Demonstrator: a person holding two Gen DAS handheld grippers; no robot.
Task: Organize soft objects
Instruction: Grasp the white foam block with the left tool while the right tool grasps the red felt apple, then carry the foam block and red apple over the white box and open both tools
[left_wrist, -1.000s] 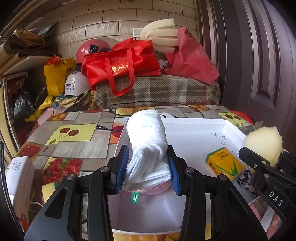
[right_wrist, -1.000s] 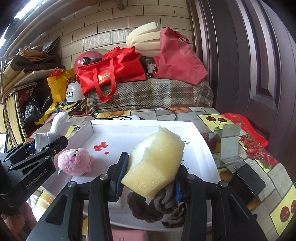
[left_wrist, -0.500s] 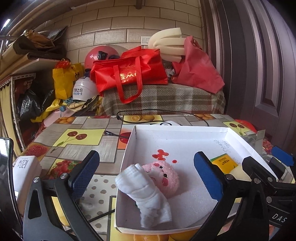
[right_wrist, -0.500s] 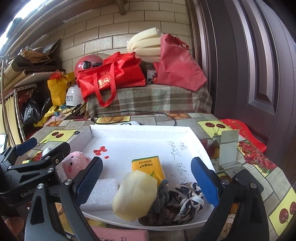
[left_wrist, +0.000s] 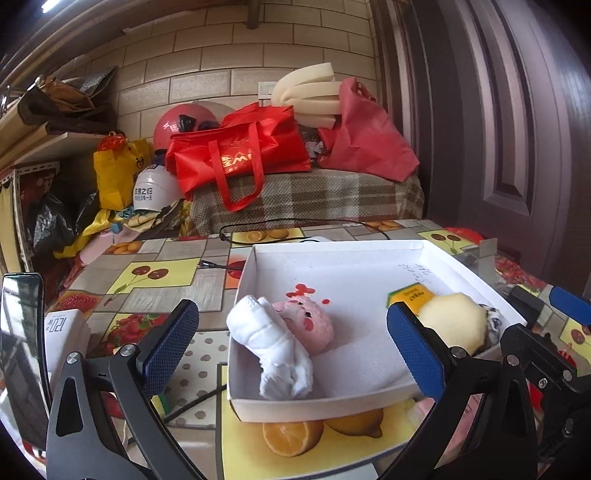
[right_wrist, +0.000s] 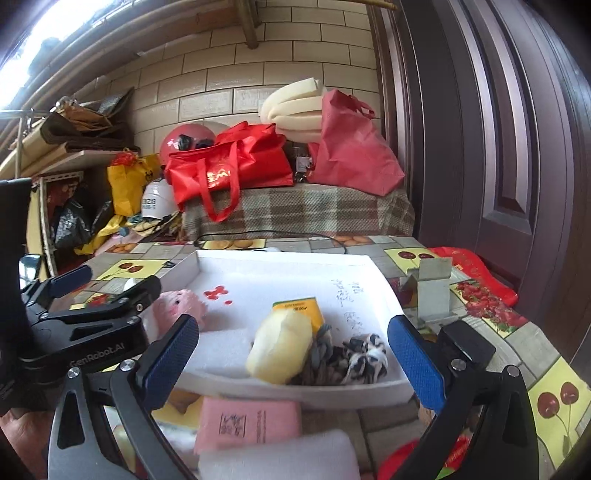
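Note:
A white tray (left_wrist: 332, 245) holds a rolled white towel (left_wrist: 275, 350) that leans on a pink plush toy (left_wrist: 310, 321). My left gripper (left_wrist: 290, 310) is open, its blue pads well apart from the towel. At the tray's near right lies a yellow sponge (right_wrist: 280, 343) beside a striped rope bundle (right_wrist: 354, 362) and a yellow-green box (right_wrist: 299, 308). The jaws of my right gripper (right_wrist: 291, 325) are opening, and the pads touch nothing. The sponge rests in the tray just ahead of them. The left gripper (right_wrist: 118, 280) also shows at the left of the right wrist view.
A pink packet (right_wrist: 247, 421) and a white soft piece (right_wrist: 280, 458) lie on the table before the tray. A metal bracket (right_wrist: 430, 291) and a black device (right_wrist: 465, 347) stand to the right. A black cable (left_wrist: 280, 223) crosses behind the tray. Red bags (left_wrist: 240, 155) crowd the back.
Both grippers opened. The left one let the white towel drop beside the plush, the right one let the sponge drop by the rope. Both drew back from the tray.

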